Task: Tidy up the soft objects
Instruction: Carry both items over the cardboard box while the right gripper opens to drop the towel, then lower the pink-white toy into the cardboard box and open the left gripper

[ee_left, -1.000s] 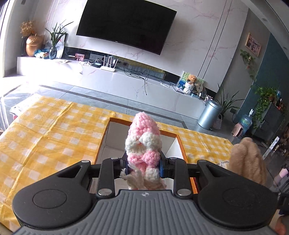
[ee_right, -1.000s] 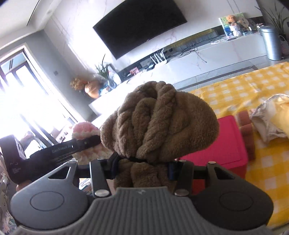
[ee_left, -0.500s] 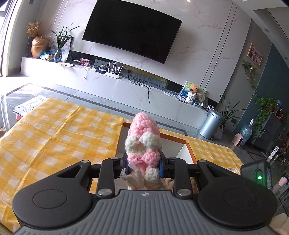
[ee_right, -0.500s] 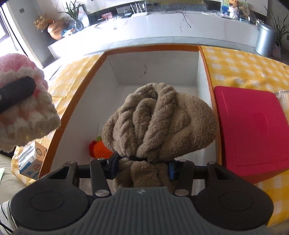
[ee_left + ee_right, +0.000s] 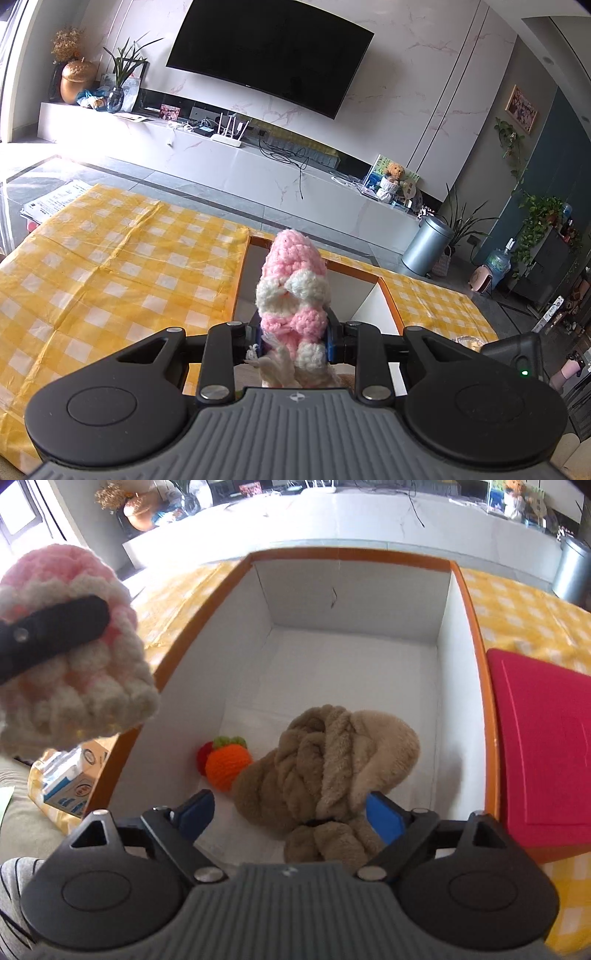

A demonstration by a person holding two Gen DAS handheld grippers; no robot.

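**Brown plush released into the box; pink knit next in line**

Since the earlier frames the right gripper (image 5: 286, 818) has been swung from above the table to a steep downward aim over the box (image 5: 474, 638), and its jaws have just been opening: the blue pads are now spread wide and no longer press on the brown plush bundle (image 5: 332, 768), which lies between them on the white floor of the box. The bundle's long axis runs from the jaws away toward the far wall, slightly to the right. Just beside it, on its left, a small orange knitted fruit (image 5: 227, 768) is seen, touching or nearly touching it.

The left gripper (image 5: 293, 341) is closed on the pink and white knitted toy (image 5: 291, 291), which is held upright between the pads, over the near left rim of the box. The box interior lies ahead of and below this gripper, so the left hand is judged the nearer for the coming drop.

Open floor remains at the far half and along the left wall. The orange rim must be cleared first; a red lid (image 5: 546, 746) is set against the right side, over the yellow checked cloth (image 5: 110, 273).
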